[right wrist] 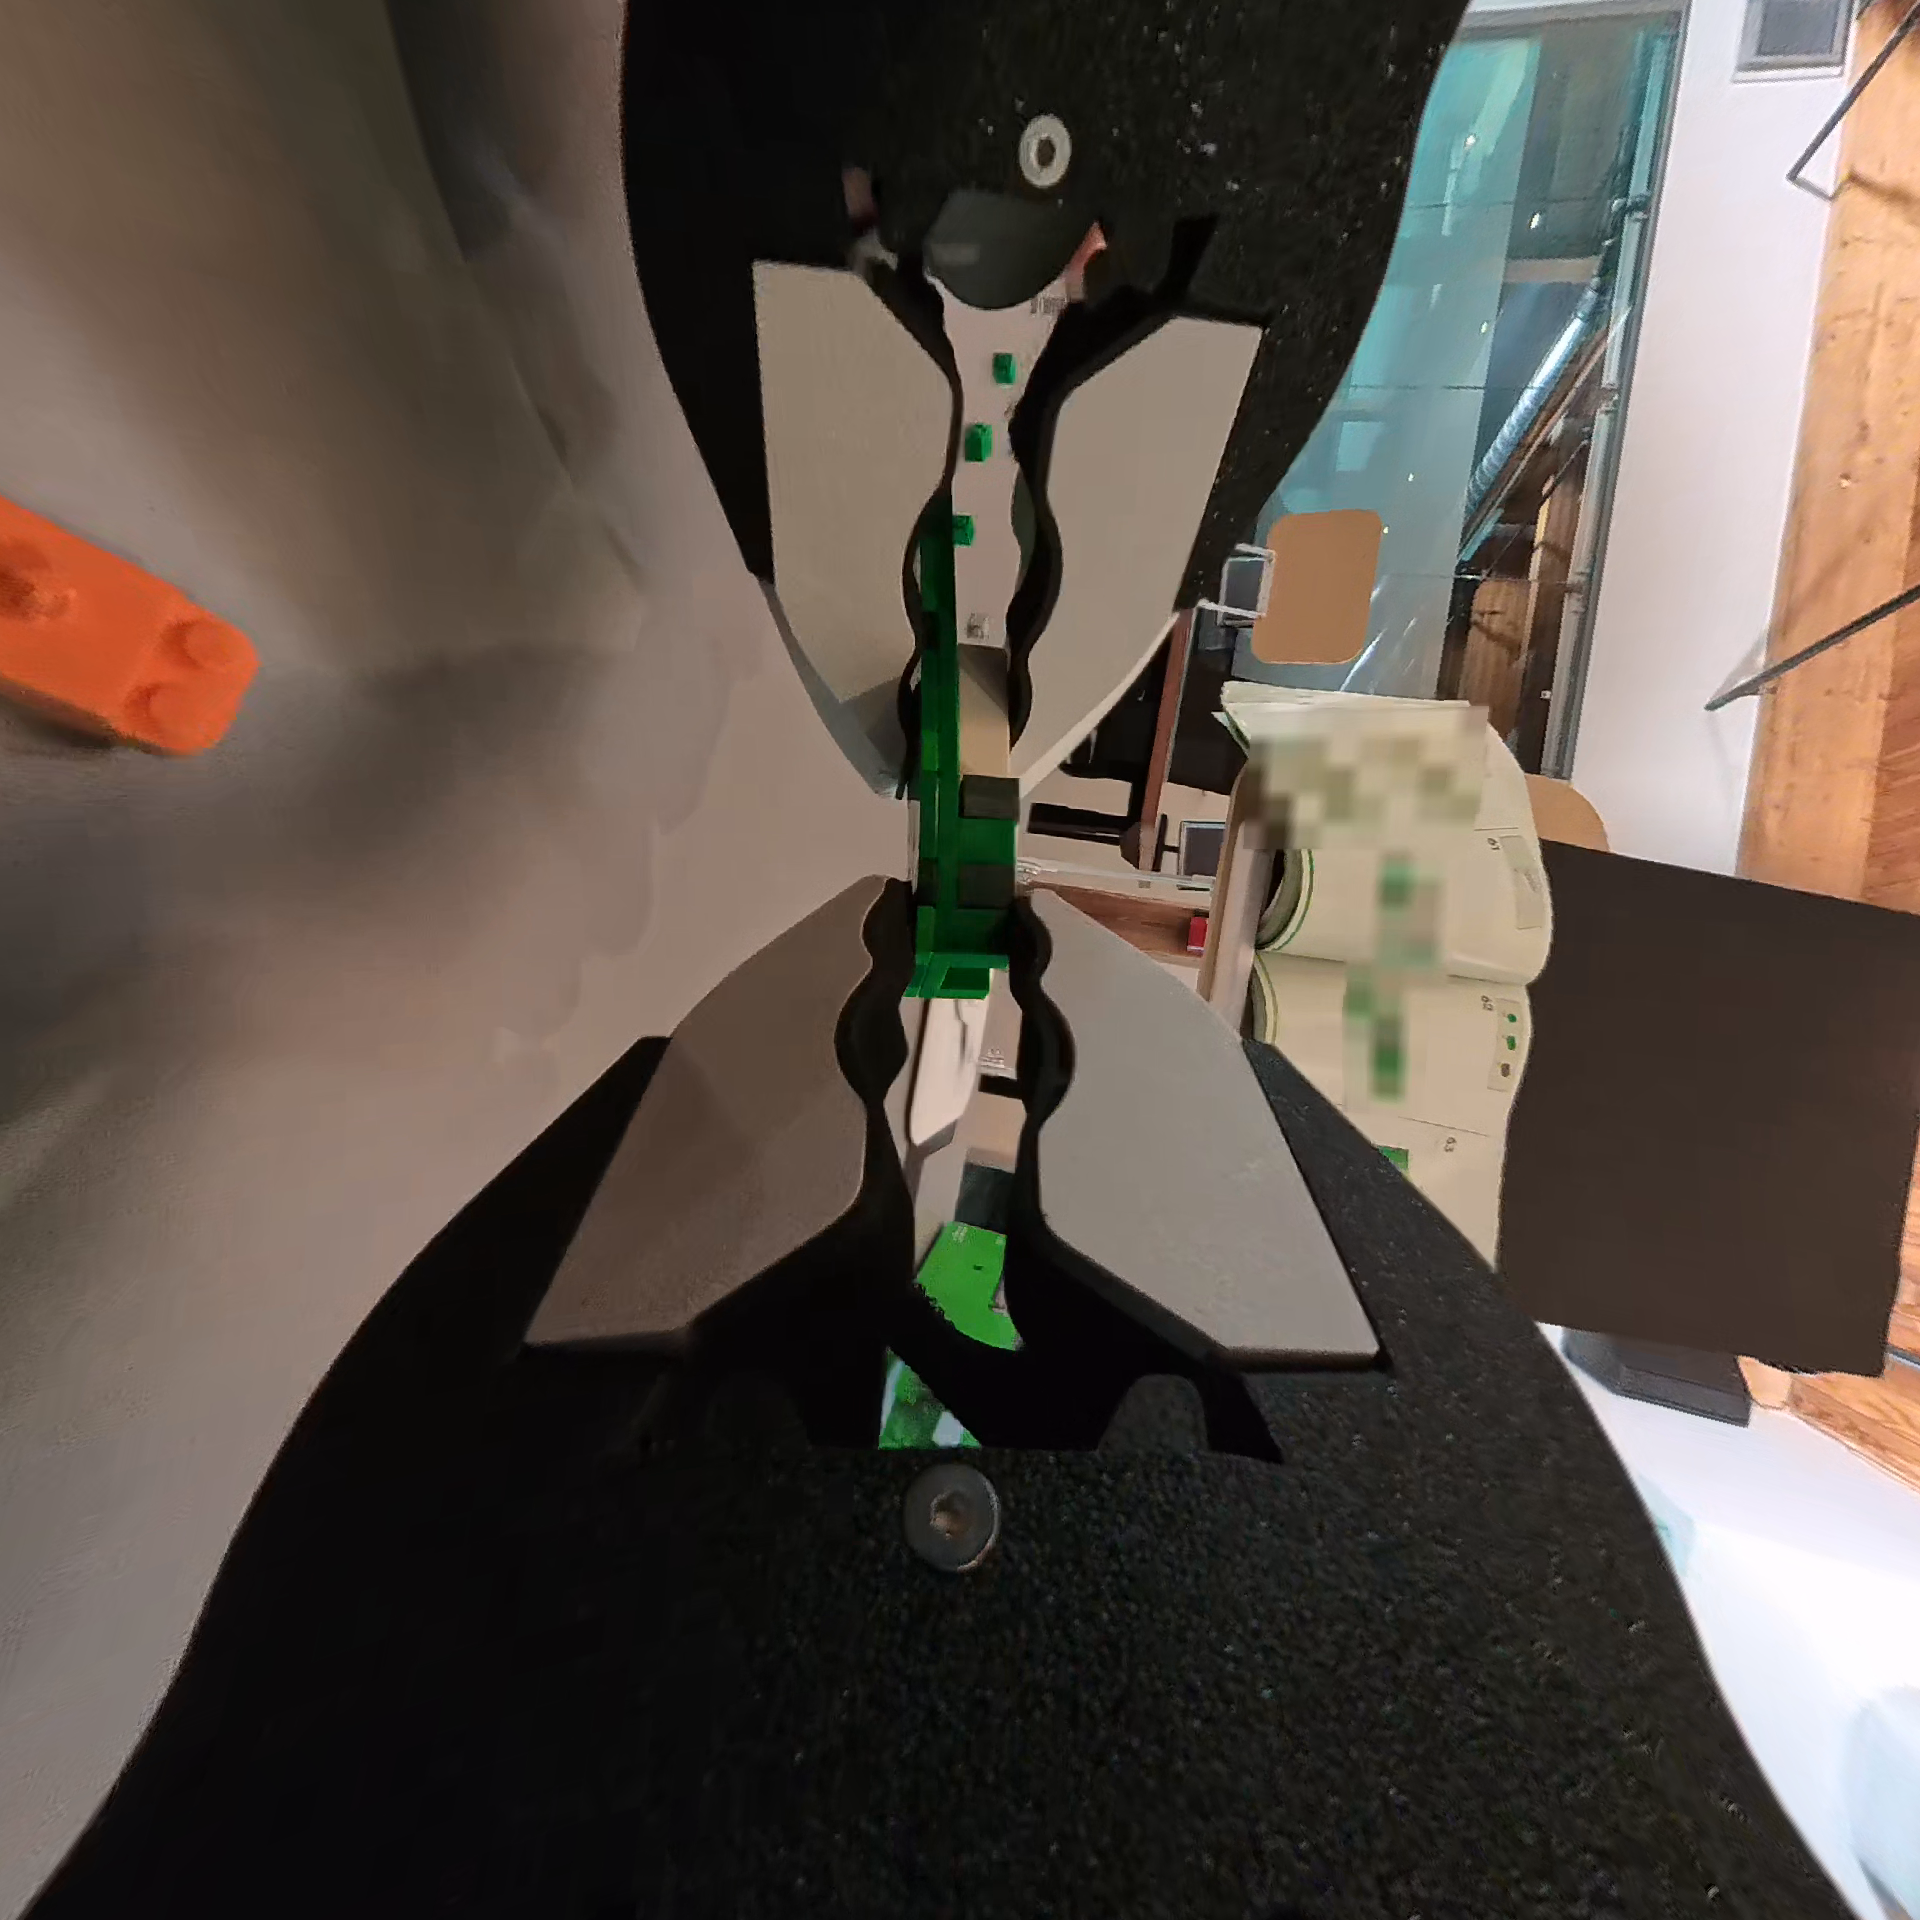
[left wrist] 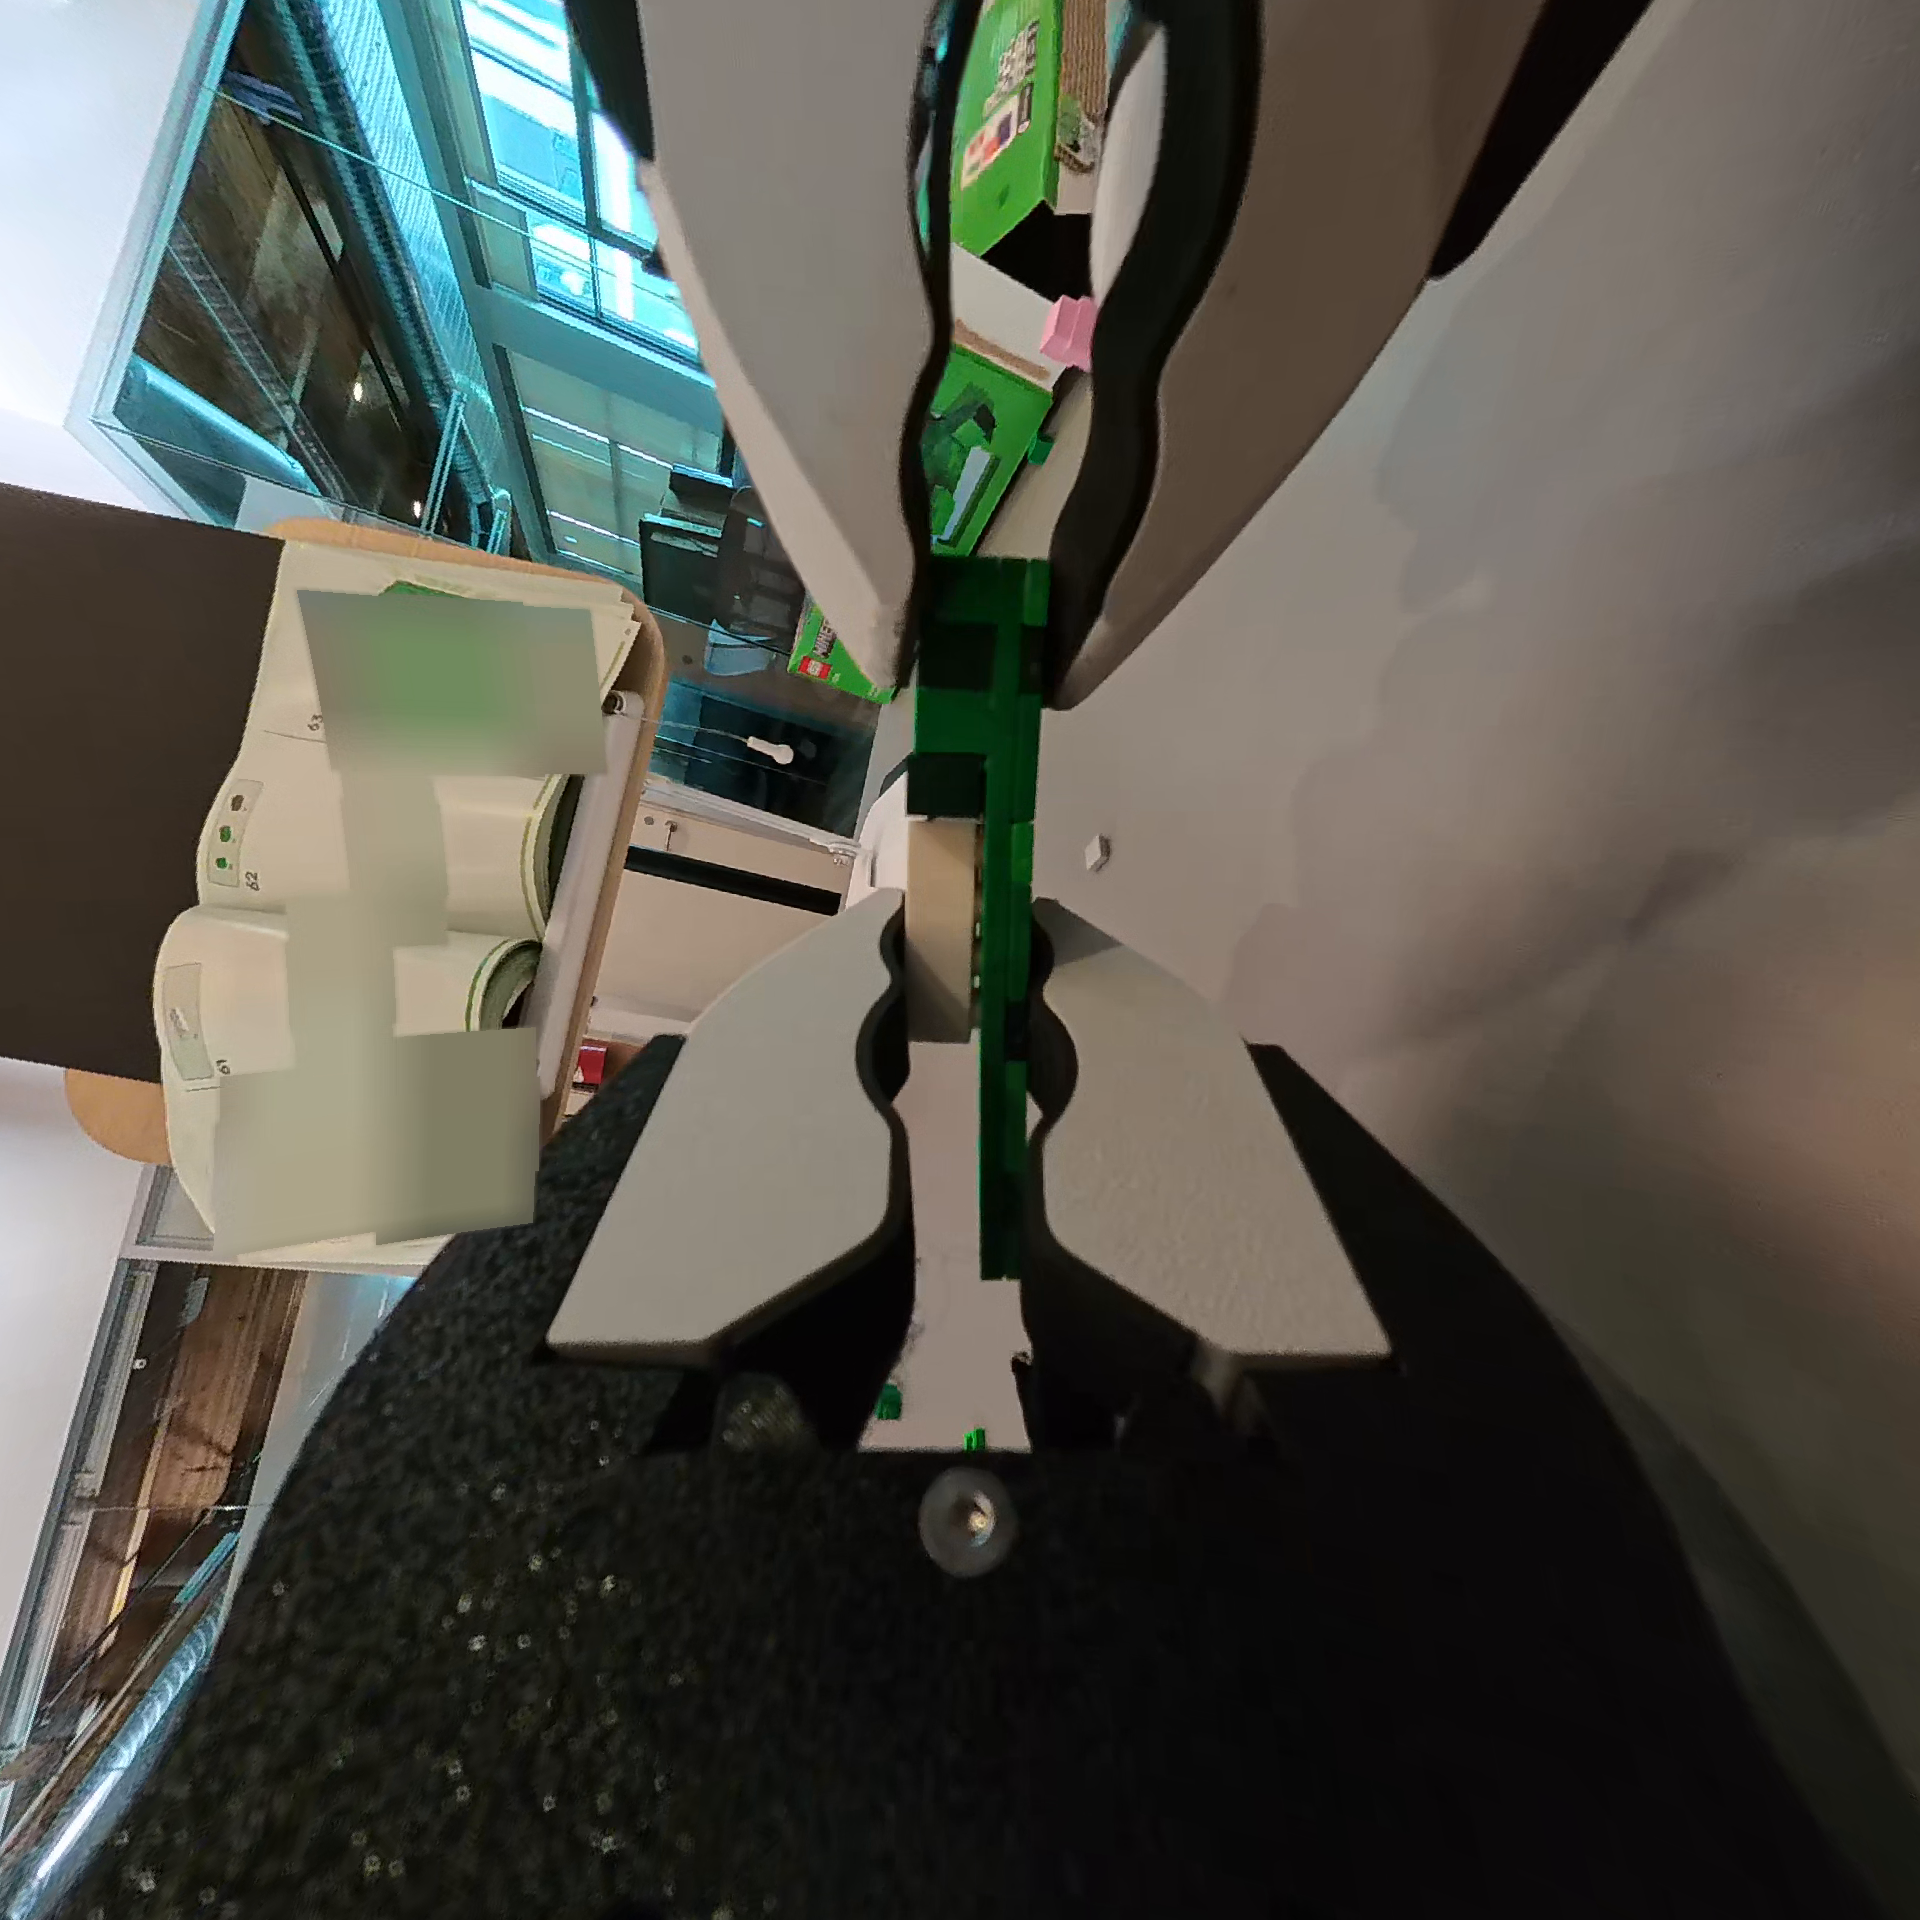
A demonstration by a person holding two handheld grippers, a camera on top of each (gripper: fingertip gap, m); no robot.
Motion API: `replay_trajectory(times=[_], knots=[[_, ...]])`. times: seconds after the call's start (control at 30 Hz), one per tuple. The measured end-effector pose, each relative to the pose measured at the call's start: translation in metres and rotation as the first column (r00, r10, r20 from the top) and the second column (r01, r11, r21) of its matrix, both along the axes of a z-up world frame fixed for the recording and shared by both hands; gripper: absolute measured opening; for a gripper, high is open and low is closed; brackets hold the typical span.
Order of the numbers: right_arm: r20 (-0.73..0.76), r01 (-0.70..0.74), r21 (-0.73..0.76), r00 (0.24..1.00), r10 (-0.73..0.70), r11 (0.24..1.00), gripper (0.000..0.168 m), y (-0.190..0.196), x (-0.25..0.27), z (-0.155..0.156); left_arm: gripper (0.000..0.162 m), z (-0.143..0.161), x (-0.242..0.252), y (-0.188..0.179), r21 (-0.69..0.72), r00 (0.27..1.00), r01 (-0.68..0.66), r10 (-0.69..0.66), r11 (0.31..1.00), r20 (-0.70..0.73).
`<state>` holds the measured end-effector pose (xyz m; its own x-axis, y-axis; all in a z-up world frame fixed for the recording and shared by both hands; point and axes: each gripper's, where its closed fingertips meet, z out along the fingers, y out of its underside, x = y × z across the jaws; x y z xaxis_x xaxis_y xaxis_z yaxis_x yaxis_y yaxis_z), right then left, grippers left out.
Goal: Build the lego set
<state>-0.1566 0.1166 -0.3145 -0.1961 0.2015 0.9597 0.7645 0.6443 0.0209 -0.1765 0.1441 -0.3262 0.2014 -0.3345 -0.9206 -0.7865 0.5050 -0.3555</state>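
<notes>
Both grippers were clamped onto the same green lego assembly [left wrist: 977,935], one from each end, tips facing each other. It was a flat green build seen edge-on, with a couple of dark blocks and a tan piece [left wrist: 943,925] stuck on one face.

In the left wrist view, the left gripper [left wrist: 966,935] had its fingers closed in around the near end of the green lego assembly, tan piece pressed against one finger and the green plate against the other. The right gripper [left wrist: 982,634] came in from the far end of the assembly, pinched narrow on it.

The right wrist view showed the same thing mirrored: right gripper [right wrist: 961,925] squeezed down on the near end of the green lego assembly [right wrist: 951,831], left gripper [right wrist: 961,717] gripping the far end.

Around the assembly: an orange brick [right wrist: 125,655] lay on the white table [right wrist: 416,831] well off to one side, a few small loose green pieces [right wrist: 977,442] sat on the table beyond it, and a green box [left wrist: 1003,114] plus a small pink piece [left wrist: 1070,327] showed behind it. An instruction booklet [left wrist: 343,914] stood propped on a cardboard stand off to the other side
</notes>
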Motion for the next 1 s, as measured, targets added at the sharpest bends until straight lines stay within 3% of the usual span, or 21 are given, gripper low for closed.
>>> replay_trajectory(times=[0.13, 0.23, 0.37, 0.6, 0.77, 0.87, 0.9, 0.97, 1.0], knots=[[0.001, 0.005, 0.005, 1.0, -0.005, 1.0, 0.018, 0.001, 0.0, -0.004, 0.017, -0.004, 0.0, 0.001, -0.012, 1.0, -0.001, 0.001, 1.0, -0.015], [-0.115, -0.002, -0.057, 0.993, -0.004, 0.998, 0.019, 0.002, -0.001, -0.002, 0.017, -0.006, 0.0, 0.003, -0.041, 1.0, -0.008, 0.008, 0.999, -0.006], [-0.158, -0.004, -0.096, 0.987, -0.011, 0.995, 0.043, 0.002, -0.004, -0.003, 0.017, -0.015, -0.005, 0.009, -0.11, 0.999, -0.036, 0.035, 0.993, -0.014], [-0.062, -0.011, -0.075, 0.998, 0.006, 0.997, 0.019, 0.006, -0.013, -0.013, 0.017, -0.016, -0.002, 0.006, -0.122, 1.0, -0.024, 0.023, 0.992, -0.016], [0.031, -0.013, -0.067, 0.999, 0.015, 0.998, 0.017, 0.005, -0.01, -0.021, 0.017, -0.022, -0.002, 0.006, -0.104, 0.997, -0.028, 0.02, 0.994, -0.076], [-0.066, -0.027, -0.124, 0.998, 0.019, 0.992, 0.018, 0.006, -0.013, -0.019, 0.017, -0.023, -0.004, 0.008, -0.114, 0.997, -0.025, 0.017, 0.993, -0.071], [-0.126, -0.043, -0.099, 0.992, 0.03, 0.994, 0.023, 0.006, -0.014, -0.011, 0.017, -0.019, -0.004, 0.008, -0.107, 0.999, -0.026, 0.021, 0.994, -0.045], [-0.259, -0.066, -0.108, 0.965, 0.036, 0.992, 0.049, 0.005, -0.01, 0.005, 0.017, -0.017, -0.009, 0.011, -0.09, 0.998, -0.041, 0.037, 0.995, -0.048], [-0.358, -0.065, -0.125, 0.934, 0.016, 0.99, 0.052, 0.007, -0.005, 0.016, 0.017, -0.017, -0.012, 0.014, -0.042, 0.996, -0.05, 0.047, 0.998, -0.073]])
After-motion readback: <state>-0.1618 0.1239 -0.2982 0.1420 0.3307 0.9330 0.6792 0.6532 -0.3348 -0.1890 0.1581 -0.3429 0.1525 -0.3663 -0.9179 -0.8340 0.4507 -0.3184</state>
